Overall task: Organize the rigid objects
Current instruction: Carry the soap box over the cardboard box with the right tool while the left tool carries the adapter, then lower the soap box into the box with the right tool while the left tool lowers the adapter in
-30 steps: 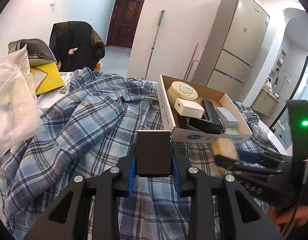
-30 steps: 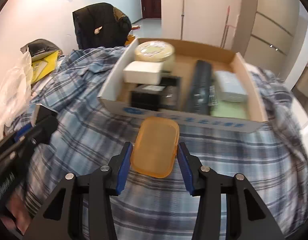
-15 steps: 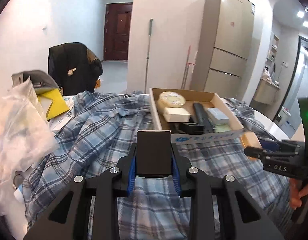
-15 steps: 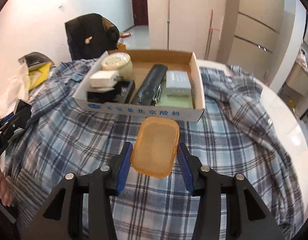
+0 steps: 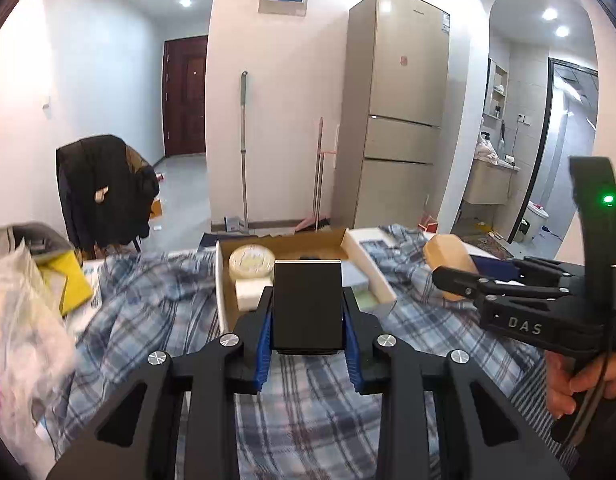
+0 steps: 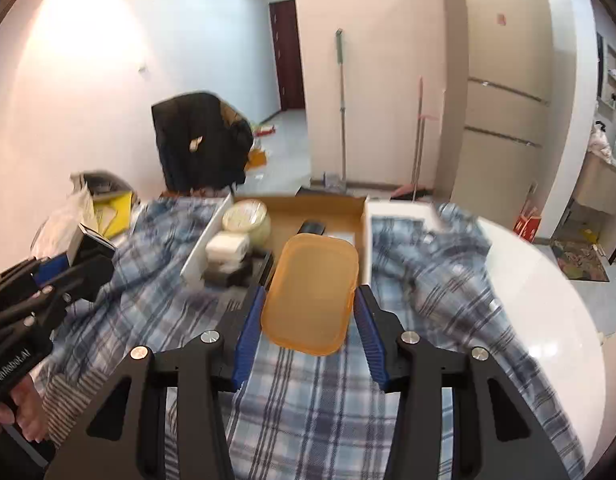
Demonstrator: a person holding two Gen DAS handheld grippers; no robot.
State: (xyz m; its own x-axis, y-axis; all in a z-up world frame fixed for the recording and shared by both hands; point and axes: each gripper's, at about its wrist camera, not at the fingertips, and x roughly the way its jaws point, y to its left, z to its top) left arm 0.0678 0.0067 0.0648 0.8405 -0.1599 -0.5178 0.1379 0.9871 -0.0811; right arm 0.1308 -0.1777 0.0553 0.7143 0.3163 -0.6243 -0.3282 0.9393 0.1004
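Left wrist view: left gripper (image 5: 308,316) clamped on a flat black rectangular box (image 5: 308,306), pads tight on both narrow sides, no gap showing. Lifted higher than a second ago and pulled back, so the open cardboard tray with white walls (image 5: 368,268) now sits further ahead and lower, partly hidden behind the held box, with more room and ceiling above. Off to the right, right gripper (image 5: 448,276) carried level alongside, a translucent orange plastic lid (image 5: 446,256) in its jaws. Right wrist view: right gripper (image 6: 308,320) partway closed, blue pads pressing the long edges of the orange lid (image 6: 311,294), held tilted up; cardboard tray (image 6: 320,204) straight ahead and beyond the fingertips, smaller than half a second ago. Left gripper (image 6: 73,268) at far left, black box (image 6: 89,246) in it. Blue plaid cloth (image 6: 308,396) below both. Likely meaning: both items raised clear of the cloth, neither placed yet, tray still ahead as the probable destination.
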